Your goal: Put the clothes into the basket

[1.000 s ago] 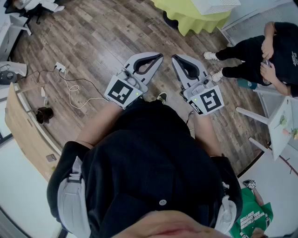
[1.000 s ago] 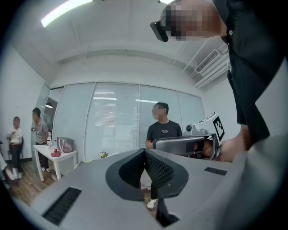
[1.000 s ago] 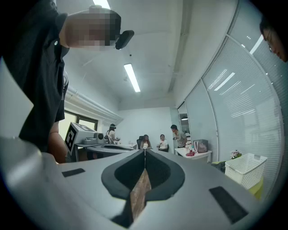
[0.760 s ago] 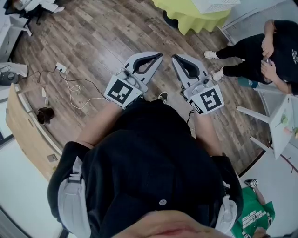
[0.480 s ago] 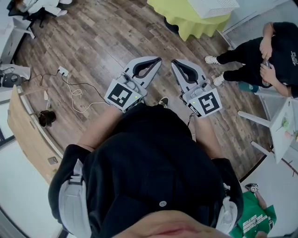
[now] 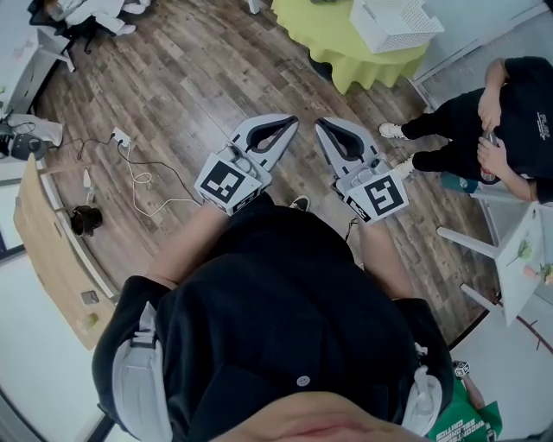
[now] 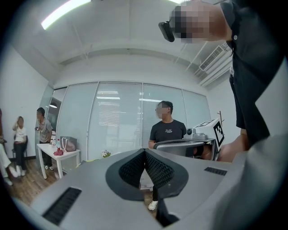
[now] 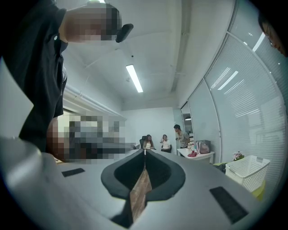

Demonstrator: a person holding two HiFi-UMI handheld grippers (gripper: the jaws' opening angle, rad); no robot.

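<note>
The person's black shirt (image 6: 285, 302) fills the bottom of the head view. Just past it, at mid-frame, the left grey two-jaw gripper (image 6: 292, 122) and the right grey two-jaw gripper (image 6: 319, 123) sit side by side over the brown plank floor (image 6: 199, 78). Each is clenched tip to tip with nothing between its jaws. Far beyond, at the top edge right of centre, the white plastic mesh basket (image 6: 393, 22) stands on a yellow-green tablecloth (image 6: 346, 34). A pale heap of cloth (image 6: 95, 10) lies at the upper left corner, well apart from the basket.
</note>
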